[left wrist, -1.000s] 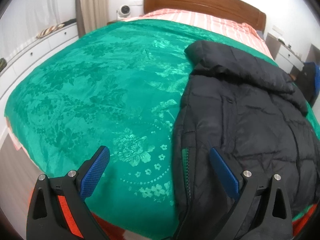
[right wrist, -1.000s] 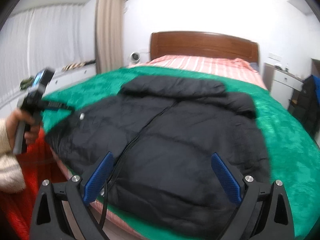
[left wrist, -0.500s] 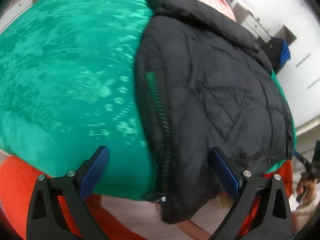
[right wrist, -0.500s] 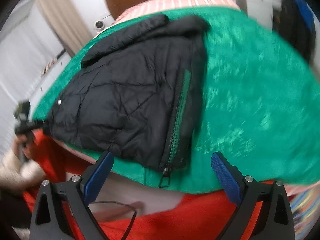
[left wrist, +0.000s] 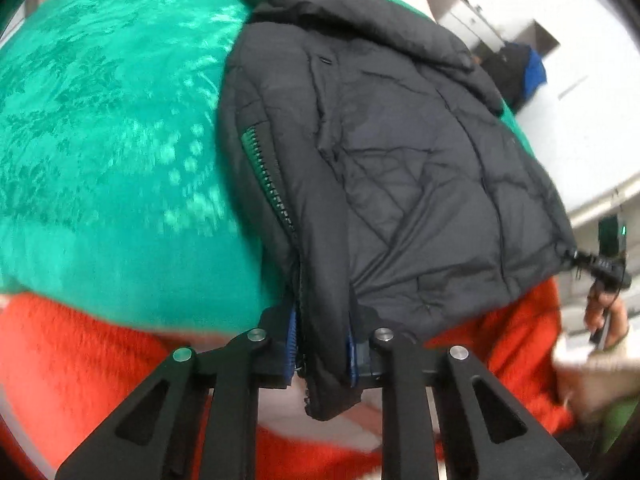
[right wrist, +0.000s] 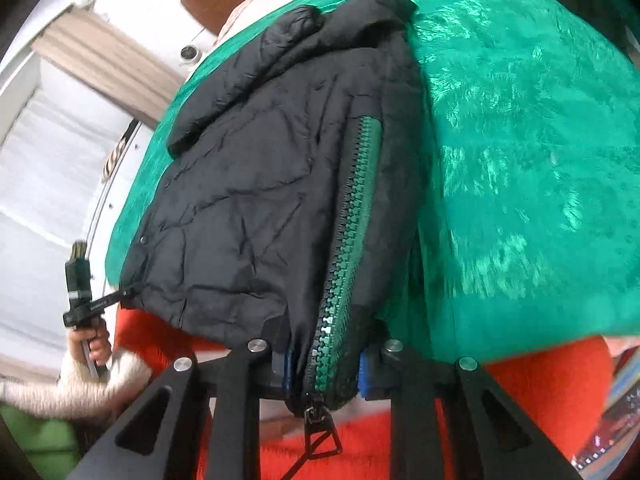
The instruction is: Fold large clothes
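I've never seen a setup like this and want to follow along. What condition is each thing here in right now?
Black puffer jacket: lying on the bed, hem hanging over the edge, gripped at two hem corners.
Green zipper: undone, its pull dangling.
Left tool: just closed, shut on the jacket.
Right tool: just closed, shut on the jacket by the zipper.
Green bedspread: spread over the bed.

Both jaw sets have just been closing; a second ago they stood wide apart and clear of the fabric. Left gripper (left wrist: 320, 354) now clamps the black jacket (left wrist: 400, 152) hem at the foot edge of the bed (left wrist: 100, 120), beside the zipper (left wrist: 266, 178). Right gripper (right wrist: 325, 364) clamps the hem over the green zipper end, pull tab (right wrist: 320, 432) dangling below. Both views now tip down toward the foot edge; the headboard is gone from the left view.
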`<state>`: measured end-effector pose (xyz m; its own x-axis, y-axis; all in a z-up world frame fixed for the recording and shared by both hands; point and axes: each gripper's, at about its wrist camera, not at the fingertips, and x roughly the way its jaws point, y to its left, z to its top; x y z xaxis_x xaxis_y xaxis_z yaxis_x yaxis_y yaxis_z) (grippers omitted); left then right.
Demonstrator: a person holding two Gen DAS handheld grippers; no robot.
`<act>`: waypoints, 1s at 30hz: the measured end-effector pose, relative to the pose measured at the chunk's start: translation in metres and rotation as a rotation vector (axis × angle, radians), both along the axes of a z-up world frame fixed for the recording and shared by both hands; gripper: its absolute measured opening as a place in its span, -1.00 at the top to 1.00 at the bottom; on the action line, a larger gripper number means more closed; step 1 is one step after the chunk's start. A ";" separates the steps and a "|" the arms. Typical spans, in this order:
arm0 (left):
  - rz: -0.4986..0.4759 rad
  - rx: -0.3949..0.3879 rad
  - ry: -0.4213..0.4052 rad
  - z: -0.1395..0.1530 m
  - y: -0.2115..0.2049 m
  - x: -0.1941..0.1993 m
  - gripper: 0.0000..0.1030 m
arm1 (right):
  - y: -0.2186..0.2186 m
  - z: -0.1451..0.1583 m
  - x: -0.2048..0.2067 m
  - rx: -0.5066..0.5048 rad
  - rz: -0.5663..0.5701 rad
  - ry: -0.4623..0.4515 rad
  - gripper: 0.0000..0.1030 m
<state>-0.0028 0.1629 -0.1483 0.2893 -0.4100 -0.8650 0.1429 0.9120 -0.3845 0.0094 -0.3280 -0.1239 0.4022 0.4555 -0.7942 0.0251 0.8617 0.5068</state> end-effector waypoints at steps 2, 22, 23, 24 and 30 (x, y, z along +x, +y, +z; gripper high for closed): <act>-0.030 0.009 0.022 0.003 0.001 -0.017 0.66 | -0.001 -0.003 -0.018 0.012 0.012 0.048 0.57; 0.068 -0.220 -0.322 0.194 0.033 0.149 0.30 | -0.099 0.112 0.130 0.416 -0.118 -0.324 0.49; 0.102 -0.183 -0.322 0.198 0.025 0.193 -0.04 | -0.100 0.108 0.158 0.442 -0.140 -0.330 0.34; 0.123 -0.145 -0.311 0.196 0.019 0.217 -0.53 | -0.104 0.098 0.190 0.492 -0.174 -0.331 0.13; 0.325 0.075 -0.256 0.168 0.026 0.294 -0.79 | -0.120 0.059 0.249 0.463 -0.494 -0.346 -1.00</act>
